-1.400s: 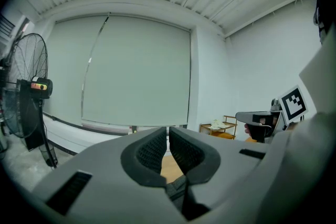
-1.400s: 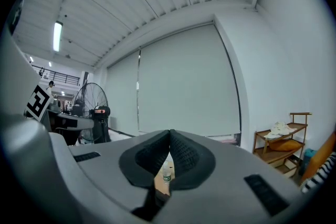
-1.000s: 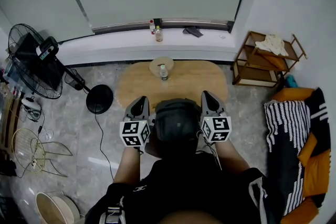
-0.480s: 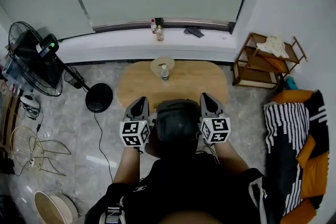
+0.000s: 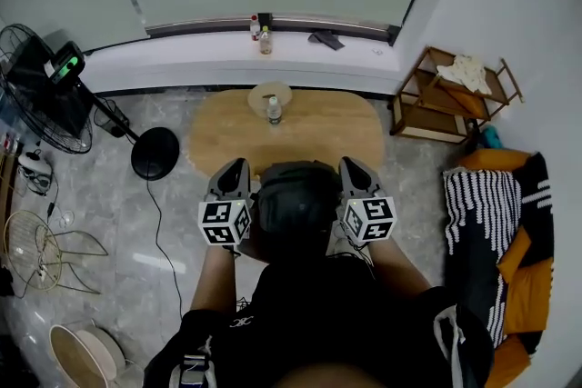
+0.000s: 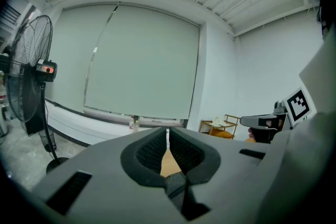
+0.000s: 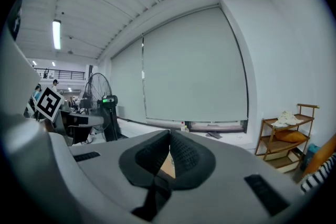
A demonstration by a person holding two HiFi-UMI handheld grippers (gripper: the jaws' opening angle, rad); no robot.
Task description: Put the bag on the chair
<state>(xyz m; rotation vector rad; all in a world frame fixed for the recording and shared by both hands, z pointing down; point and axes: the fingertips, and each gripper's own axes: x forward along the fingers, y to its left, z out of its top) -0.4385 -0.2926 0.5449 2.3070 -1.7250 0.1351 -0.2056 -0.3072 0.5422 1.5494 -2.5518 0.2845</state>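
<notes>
— Where's the bag?
— The dark bag (image 5: 296, 200) sits at the person's chest, between the left claw (image 5: 235, 168) and the right claw (image 5: 353, 165). Both claws are pinched together on nothing.
— And the chair?
— The orange chair (image 5: 527, 286), under a striped cloth (image 5: 473, 232), stands off right. Straight ahead is the oval worktop (image 5: 318, 141) with a bottle (image 5: 272, 112), and a wooden shelf (image 5: 436, 104) is near the chair.

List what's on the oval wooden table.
A small bottle and a round beige dish behind it. The near edge of the table is hidden by the dark bag.
</notes>
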